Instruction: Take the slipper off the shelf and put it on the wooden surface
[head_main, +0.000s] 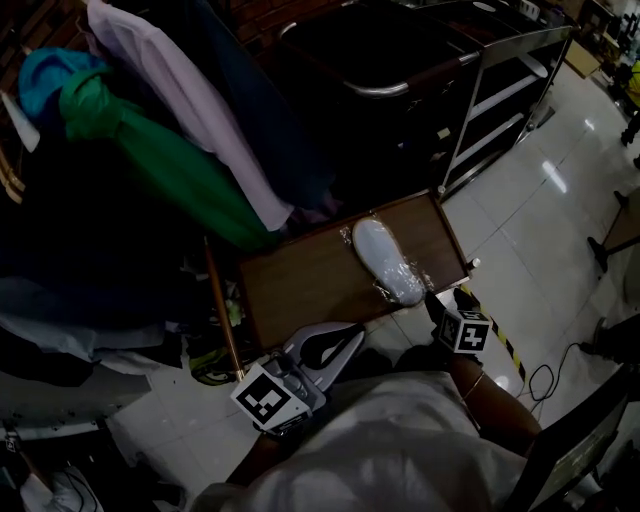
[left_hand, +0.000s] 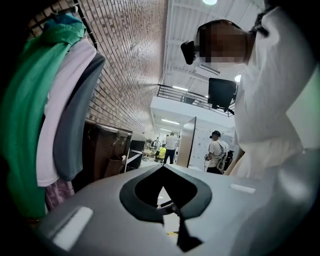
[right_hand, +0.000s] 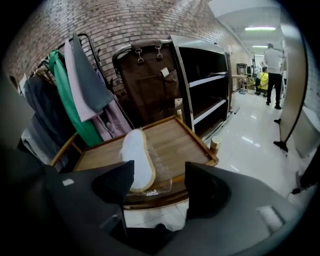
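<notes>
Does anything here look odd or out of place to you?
Only slightly: the white slipper in clear plastic wrap lies diagonally on the brown wooden tray, its end close to the front rim. Nothing looks spilled or damaged.

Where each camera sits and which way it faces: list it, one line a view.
Head view: on the person's head, looking steeply down at the wooden surface with the slipper; shows right forearm, left gripper, right gripper.
Left gripper view: on that gripper, tilted up toward brick wall and hanging clothes; shows shut jaws, the person's shirt.
Right gripper view: on that gripper, facing slipper and shelf unit; shows open, empty jaws.
Shared: head and right gripper views both show the slipper on the wooden surface.
</notes>
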